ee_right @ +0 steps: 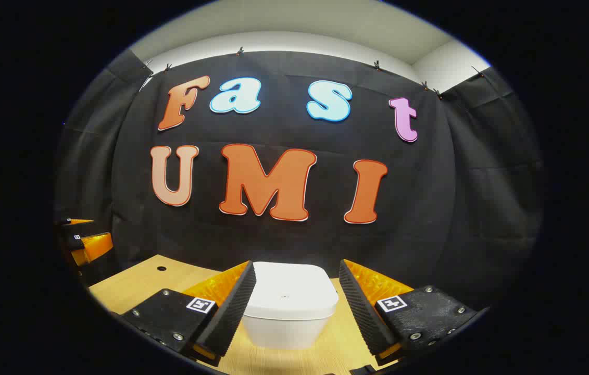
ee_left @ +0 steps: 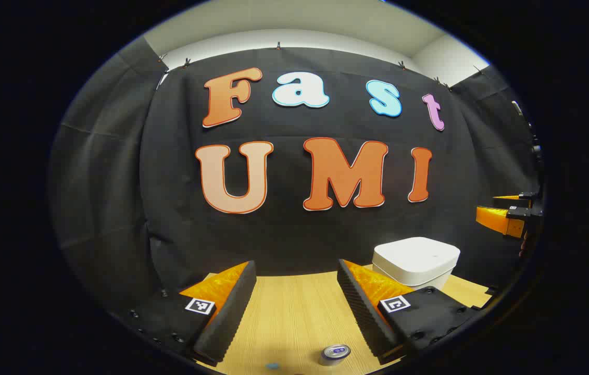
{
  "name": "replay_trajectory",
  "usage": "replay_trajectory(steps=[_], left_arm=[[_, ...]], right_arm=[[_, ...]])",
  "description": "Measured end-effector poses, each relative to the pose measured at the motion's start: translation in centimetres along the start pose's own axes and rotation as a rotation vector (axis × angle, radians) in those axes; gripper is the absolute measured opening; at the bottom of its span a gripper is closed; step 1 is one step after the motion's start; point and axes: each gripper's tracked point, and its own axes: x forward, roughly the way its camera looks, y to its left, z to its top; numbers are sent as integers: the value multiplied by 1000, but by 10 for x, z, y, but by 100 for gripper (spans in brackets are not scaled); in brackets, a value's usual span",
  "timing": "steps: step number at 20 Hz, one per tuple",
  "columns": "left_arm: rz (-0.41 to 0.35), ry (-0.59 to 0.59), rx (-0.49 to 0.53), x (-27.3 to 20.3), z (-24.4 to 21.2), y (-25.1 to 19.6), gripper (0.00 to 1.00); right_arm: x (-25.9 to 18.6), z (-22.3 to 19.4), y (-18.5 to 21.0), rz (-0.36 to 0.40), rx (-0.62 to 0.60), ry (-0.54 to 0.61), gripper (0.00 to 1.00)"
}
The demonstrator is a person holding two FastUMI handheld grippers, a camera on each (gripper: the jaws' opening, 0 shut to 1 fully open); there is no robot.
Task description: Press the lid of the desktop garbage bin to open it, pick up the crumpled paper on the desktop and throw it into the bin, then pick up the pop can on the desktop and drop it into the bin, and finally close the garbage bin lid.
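Observation:
A white garbage bin (ee_left: 415,261) with its lid down stands at the right on the wooden desktop (ee_left: 294,317). The pop can (ee_left: 335,354) stands low between my left gripper's (ee_left: 297,307) open fingers, below them and untouched. Farther right, the right gripper (ee_left: 505,213) hangs above the bin's side. In the right gripper view the bin (ee_right: 290,302) sits straight ahead, seen between the open fingers of my right gripper (ee_right: 297,307), which hold nothing. The left gripper (ee_right: 83,240) shows at the far left.
A small blue spot (ee_left: 272,365) lies on the desktop near the can. A round hole (ee_right: 161,269) marks the desktop at the left in the right gripper view. The black cloth wall stands close behind the bin.

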Motion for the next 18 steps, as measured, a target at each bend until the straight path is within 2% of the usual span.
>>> replay_trajectory(steps=[1, 4, 13, 14, 15, 16, 17, 18], left_arm=[[11, 0, 1, 2, 1, 1, 95], [40, -3, -1, 7, 5, -3, 100], [109, -13, 20, 15, 16, -14, 100], [114, -14, 23, 17, 17, -14, 99], [119, -13, 25, 16, 16, -14, 99], [124, -11, 26, 17, 15, -16, 99], [126, -7, 26, 17, 13, -18, 99], [130, -2, 28, 17, 11, -19, 99]], right_arm=[[5, 1, 0, 14, -9, 0, 97], [16, 6, -5, 39, -24, -6, 94], [51, -2, -12, 119, 0, 23, 92], [54, -4, -13, 127, -2, 27, 89], [57, -6, -13, 133, -6, 33, 81], [59, -9, -12, 141, -8, 40, 77], [61, -12, -11, 151, -7, 51, 68], [63, -18, -9, 160, -6, 66, 65]])
